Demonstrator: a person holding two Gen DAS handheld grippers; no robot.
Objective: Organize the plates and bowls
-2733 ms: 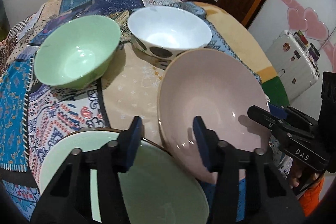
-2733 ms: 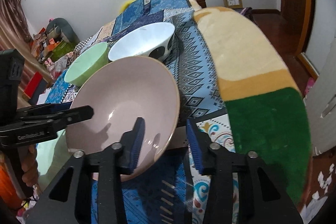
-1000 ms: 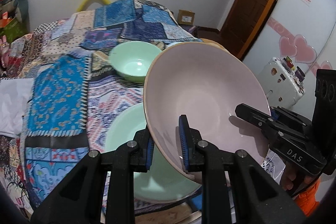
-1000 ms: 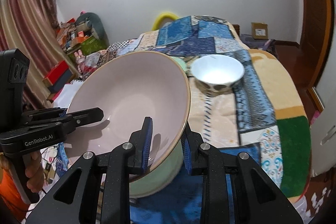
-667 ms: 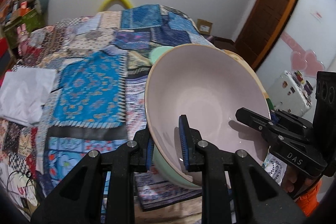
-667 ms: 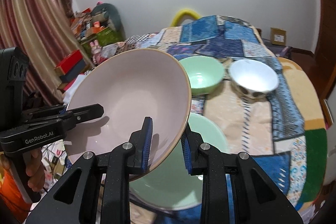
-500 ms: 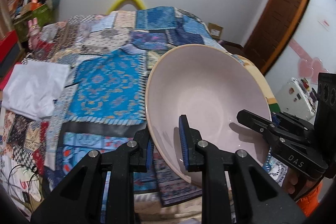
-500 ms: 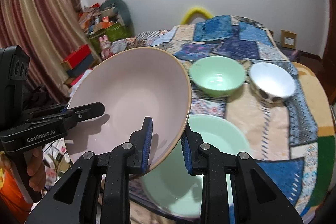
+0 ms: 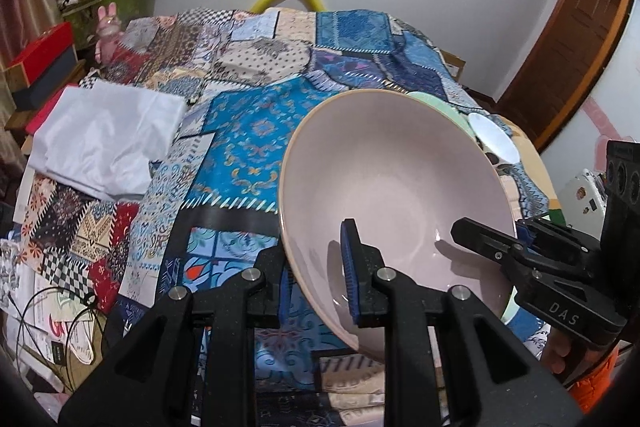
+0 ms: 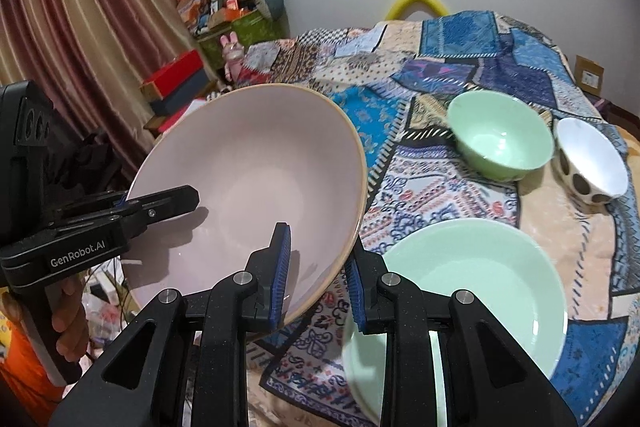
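1. Above the patchwork bedspread [image 9: 248, 147], the big pink bowl [image 9: 392, 187] hangs in the air, tilted, its open mouth turned up and toward both cameras, with no long axis to speak of since it is round.
2. In the left wrist view its rim runs from 12 o'clock down to 6 o'clock, and the low edge sits right at the fingers.
3. The left gripper [image 9: 316, 267] is clamped tight on that rim, jaws nearly together, one blue pad [image 9: 349, 267] inside the bowl and the other finger outside the wall.
4. The right gripper [image 10: 318, 279] bites the opposite rim the same way, jaws narrow, one pad inside, one outside, so the bowl is pinched from two sides.
5. In the right wrist view the left gripper's body comes in at 9 o'clock, with a hand [image 10: 66, 319] wrapped round its handle.
6. On the spread, at 4 o'clock in that view, lies the large green plate [image 10: 480, 279], partly behind the right gripper's finger.
7. At 2 o'clock stands the small green bowl [image 10: 502, 143], upright, mouth up.
8. Just beside it, further right, the white spotted bowl [image 10: 592, 163] stands upright too.
9. A white folded cloth [image 9: 100, 143] lies at 9 o'clock in the left wrist view, well apart from the dishes.
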